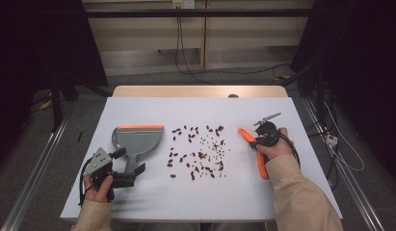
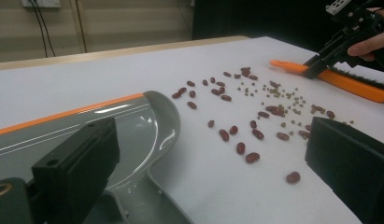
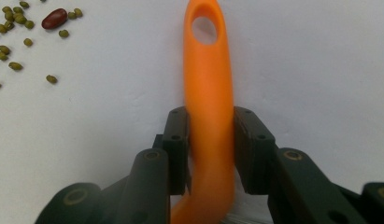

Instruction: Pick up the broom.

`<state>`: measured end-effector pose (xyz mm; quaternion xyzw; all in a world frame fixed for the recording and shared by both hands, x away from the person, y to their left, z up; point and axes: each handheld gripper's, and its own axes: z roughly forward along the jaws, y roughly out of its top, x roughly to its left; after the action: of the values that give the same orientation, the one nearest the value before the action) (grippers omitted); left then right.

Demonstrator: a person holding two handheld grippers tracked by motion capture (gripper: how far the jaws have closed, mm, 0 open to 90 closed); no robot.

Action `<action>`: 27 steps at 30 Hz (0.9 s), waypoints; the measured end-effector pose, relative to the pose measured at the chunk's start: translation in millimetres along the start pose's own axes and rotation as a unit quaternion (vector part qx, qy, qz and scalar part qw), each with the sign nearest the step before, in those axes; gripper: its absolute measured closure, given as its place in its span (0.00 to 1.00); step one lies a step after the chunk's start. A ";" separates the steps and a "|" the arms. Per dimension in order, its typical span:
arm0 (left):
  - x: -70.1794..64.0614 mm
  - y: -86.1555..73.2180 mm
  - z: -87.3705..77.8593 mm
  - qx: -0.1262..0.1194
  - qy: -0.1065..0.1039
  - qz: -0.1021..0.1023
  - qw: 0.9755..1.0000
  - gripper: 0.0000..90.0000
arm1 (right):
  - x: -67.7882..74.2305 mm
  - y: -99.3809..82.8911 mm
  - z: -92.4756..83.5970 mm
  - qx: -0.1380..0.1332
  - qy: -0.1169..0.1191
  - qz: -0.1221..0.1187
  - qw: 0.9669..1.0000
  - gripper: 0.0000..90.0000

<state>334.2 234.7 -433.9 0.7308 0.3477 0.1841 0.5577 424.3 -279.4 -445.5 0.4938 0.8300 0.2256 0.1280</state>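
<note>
Your right tongs [image 3: 211, 140] clench the orange brush [image 3: 209, 93] handle at right of the surface [image 1: 138, 202]; your left tongs [image 2: 203, 172] stand released beside the dustpan [image 2: 133, 126].

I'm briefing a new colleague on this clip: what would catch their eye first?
Probably the scatter of red and small green beans across the middle of the white table. To its right, the right claw is shut on the bright orange brush handle; to its left lies a grey dustpan with an orange lip.
</note>
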 end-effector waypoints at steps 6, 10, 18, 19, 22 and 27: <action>1.1 0.0 -1.1 -0.001 0.002 0.002 1.000 0.03 | -3.5 -0.5 0.3 -0.004 0.010 0.022 1.000 0.77; 0.2 0.6 -1.1 -0.004 0.003 0.001 1.000 0.03 | -2.0 0.5 -0.5 -0.002 0.003 0.013 1.000 0.77; 0.9 0.8 -4.0 -0.005 0.009 0.004 1.000 0.03 | 0.4 -0.5 -5.4 -0.017 -0.001 0.011 1.000 0.77; 0.7 0.8 -4.4 -0.006 0.009 0.001 1.000 0.03 | 0.8 -0.3 -8.0 -0.024 -0.002 0.012 1.000 0.77; 0.3 0.9 -5.3 -0.007 0.012 0.000 1.000 0.03 | 0.6 -0.4 -17.2 -0.053 -0.003 0.014 0.998 0.77; -2.5 3.7 -6.7 -0.010 0.016 0.007 1.000 0.03 | -1.2 -8.2 -36.6 -0.125 0.004 0.025 0.992 0.77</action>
<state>329.2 237.1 -428.0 0.7244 0.3498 0.2031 0.5583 402.7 -292.9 -418.0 0.4938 0.7829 0.3329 0.1798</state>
